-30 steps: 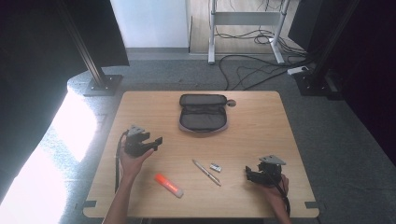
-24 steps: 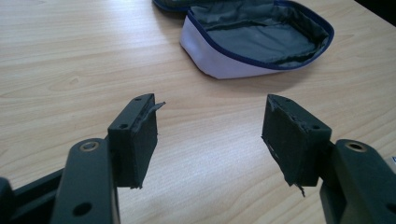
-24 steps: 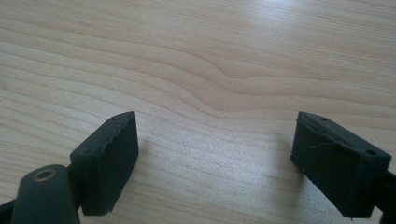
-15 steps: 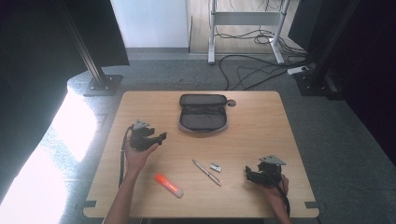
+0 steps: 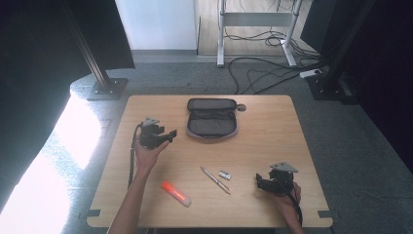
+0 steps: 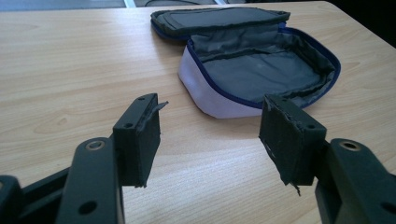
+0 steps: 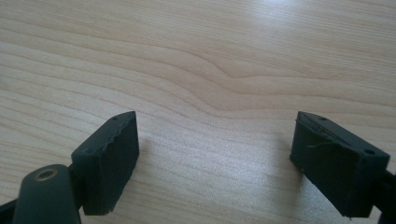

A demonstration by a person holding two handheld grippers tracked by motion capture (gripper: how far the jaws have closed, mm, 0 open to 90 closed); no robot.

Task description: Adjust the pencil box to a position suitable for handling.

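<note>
An open dark pencil case point(image 5: 212, 122) with a grey lining and blue zip edge lies at the back middle of the wooden table point(image 5: 272, 122); its pale side wall point(image 6: 212, 95) faces the left gripper view. My left gripper point(image 5: 168, 135) hovers just left of the case, open, nothing between its pads point(image 6: 140, 135). My right gripper point(image 5: 259, 182) rests near the front right, open over bare wood point(image 7: 210, 93). An orange marker point(image 5: 176, 193), a silver pen point(image 5: 215, 179) and a small metal sharpener point(image 5: 224, 174) lie near the front.
Black frame posts point(image 5: 92, 53) stand at the back left. Beyond the far edge of the table, cables point(image 5: 263, 73) trail on the grey floor under a white desk frame point(image 5: 253, 19).
My left gripper has moved away from the front and to the right, closer to the pencil case. The right gripper has stayed in place.
</note>
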